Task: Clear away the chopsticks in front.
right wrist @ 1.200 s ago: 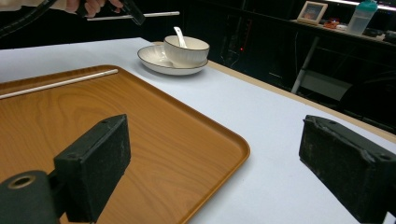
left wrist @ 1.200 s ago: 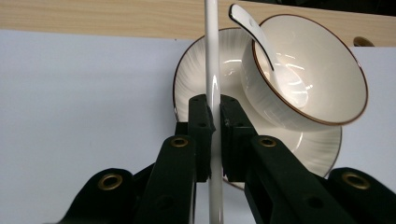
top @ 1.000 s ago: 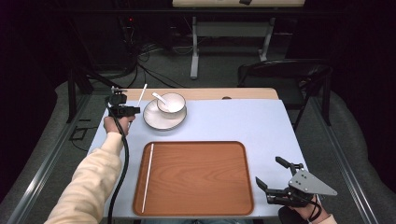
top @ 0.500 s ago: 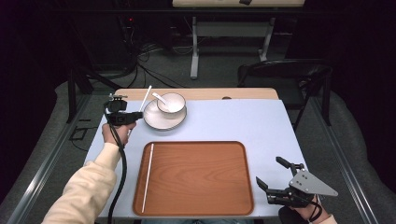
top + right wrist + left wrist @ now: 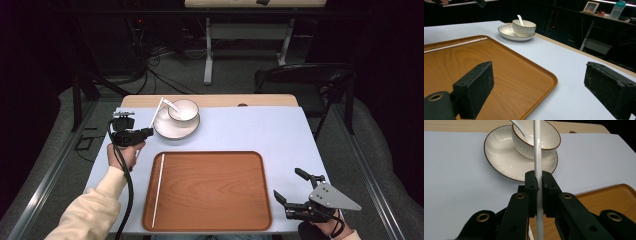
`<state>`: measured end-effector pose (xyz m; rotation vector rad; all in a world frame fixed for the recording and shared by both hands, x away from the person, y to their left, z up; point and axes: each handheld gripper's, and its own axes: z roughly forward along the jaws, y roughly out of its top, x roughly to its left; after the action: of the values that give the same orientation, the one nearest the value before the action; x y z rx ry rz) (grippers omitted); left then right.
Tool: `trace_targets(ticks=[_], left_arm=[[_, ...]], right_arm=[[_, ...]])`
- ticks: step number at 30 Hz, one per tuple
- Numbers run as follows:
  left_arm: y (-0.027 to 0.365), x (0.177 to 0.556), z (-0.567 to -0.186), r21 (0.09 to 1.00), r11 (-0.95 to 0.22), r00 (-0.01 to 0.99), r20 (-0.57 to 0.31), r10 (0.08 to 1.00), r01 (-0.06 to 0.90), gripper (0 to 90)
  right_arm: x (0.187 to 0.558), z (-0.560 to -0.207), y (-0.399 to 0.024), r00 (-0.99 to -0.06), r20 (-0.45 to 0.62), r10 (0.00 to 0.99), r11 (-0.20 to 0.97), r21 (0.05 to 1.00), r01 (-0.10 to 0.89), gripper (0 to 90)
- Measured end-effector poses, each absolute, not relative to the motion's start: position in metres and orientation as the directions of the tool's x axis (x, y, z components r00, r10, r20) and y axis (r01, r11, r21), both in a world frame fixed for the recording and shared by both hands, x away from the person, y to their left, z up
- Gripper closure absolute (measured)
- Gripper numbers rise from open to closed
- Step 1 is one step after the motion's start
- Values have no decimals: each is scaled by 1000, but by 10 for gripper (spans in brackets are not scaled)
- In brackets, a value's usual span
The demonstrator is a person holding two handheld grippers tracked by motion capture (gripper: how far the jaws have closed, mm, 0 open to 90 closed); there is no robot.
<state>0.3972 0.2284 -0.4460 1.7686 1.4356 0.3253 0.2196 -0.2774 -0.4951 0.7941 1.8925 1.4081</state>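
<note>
Your left gripper (image 5: 537, 192) is clenched on 1 white chopstick (image 5: 537, 157), held above the desk (image 5: 250, 130) beside the plate (image 5: 167, 131), presumably to join its mate (image 5: 158, 187) on the tray (image 5: 210, 190) (2 together). Your right gripper (image 5: 290, 192) waits released.

left tongs (image 5: 148, 132): clamped shut, held level | right tongs (image 5: 291, 192): jaws spread wide

— Where does your tray (image 5: 210, 190) sit?
— Near you on the table (image 5: 260, 130), with one chopstick (image 5: 158, 190) lying along its left side.
— And beyond it?
— Your plate (image 5: 167, 131), far left, carries the bowl (image 5: 186, 113); the spoon (image 5: 170, 104) rests in that bowl.
</note>
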Motion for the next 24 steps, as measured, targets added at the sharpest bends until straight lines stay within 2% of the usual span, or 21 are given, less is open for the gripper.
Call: trace_targets(ticks=[14,17,24], left_arm=[[214,359,-446,749,-42,369,-276,887,661,847],[206,344,-449,761,-75,392,-244,887,644,846],[200,325,-463,758,-75,400,-256,880,648,847]], right_arm=[[220,-495,-277,-612,-137,779,243,966,93,85],[220,-495,-277,-613,-139,778,244,966,91,85],[219,-495,-276,-614,-141,777,246,965,90,85]])
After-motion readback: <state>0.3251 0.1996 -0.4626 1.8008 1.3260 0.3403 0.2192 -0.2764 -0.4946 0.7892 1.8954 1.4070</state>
